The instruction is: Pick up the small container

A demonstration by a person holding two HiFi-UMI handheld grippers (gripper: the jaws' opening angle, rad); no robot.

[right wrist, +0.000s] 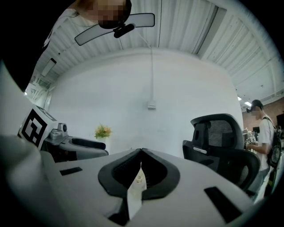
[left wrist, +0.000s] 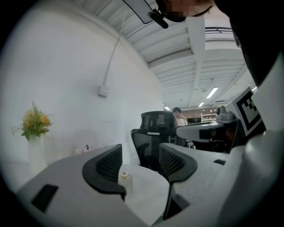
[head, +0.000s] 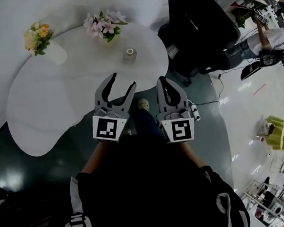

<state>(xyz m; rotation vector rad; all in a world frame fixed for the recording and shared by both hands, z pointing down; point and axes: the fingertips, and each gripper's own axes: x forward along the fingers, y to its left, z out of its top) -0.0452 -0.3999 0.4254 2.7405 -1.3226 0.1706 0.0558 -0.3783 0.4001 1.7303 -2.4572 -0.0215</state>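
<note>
The small container [head: 130,53], a pale squat pot with a narrow neck, stands on the white table [head: 57,92] near its far right edge. My left gripper [head: 123,81] hovers over the table's near edge, short of the container, open and empty. In the left gripper view the container [left wrist: 124,176] shows far off between the spread jaws of that gripper [left wrist: 140,148]. My right gripper [head: 162,79] is beside it, off the table's right edge, with its tips together and nothing held. The right gripper view shows the container [right wrist: 140,177] through the slit below the closed tips of the right gripper [right wrist: 141,150].
A vase of yellow flowers [head: 38,38] and a pot of pink flowers [head: 105,26] stand at the table's far side. A black office chair [head: 194,28] is right of the table. A person [right wrist: 262,133] stands in the background. My shoe [head: 142,104] is below the grippers.
</note>
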